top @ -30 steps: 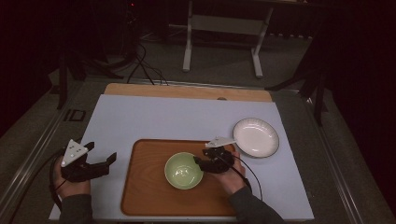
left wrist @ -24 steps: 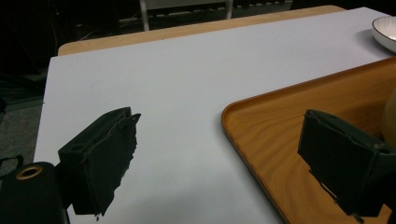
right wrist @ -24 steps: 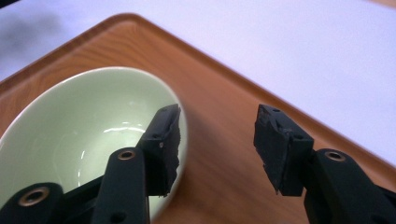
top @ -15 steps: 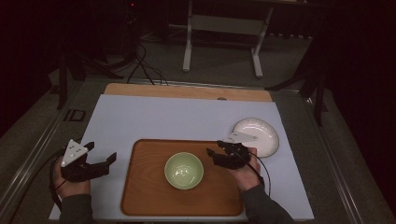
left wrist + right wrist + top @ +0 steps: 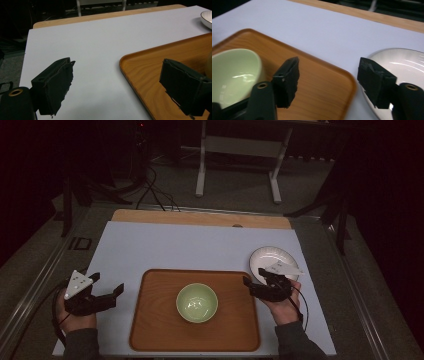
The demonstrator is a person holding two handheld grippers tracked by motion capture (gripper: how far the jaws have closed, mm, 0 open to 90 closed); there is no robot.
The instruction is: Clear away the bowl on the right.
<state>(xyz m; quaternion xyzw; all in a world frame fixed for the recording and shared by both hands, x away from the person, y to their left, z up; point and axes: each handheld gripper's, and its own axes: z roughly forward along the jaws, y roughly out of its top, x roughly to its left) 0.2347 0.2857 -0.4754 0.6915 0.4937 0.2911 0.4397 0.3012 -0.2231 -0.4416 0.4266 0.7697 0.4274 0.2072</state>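
Observation:
A pale green bowl (image 5: 197, 302) stands upright in the middle of a brown wooden tray (image 5: 145, 330). A white plate (image 5: 272, 259) lies on the table just off the tray's far right corner. My right gripper (image 5: 254, 281) hovers over the tray's right edge, between bowl and plate, open and holding nothing. In the right gripper view its jaws (image 5: 328, 62) frame the tray's rim (image 5: 319, 82), with the bowl (image 5: 234, 72) on the left and the plate (image 5: 404, 61) on the right. My left gripper (image 5: 106, 285) rests left of the tray, open (image 5: 118, 63) and empty.
The tray sits on a pale white mat (image 5: 190, 250) covering a wooden table (image 5: 200, 217). Bare mat stretches behind the tray and to its left (image 5: 87, 45). Past the table's far edge are a metal stand (image 5: 237, 150) and cables on the floor (image 5: 155, 190).
My right gripper has drawn back from the bowl's right rim and moved right, to the tray's edge beside the plate. The bowl stays put. The left gripper has not moved.

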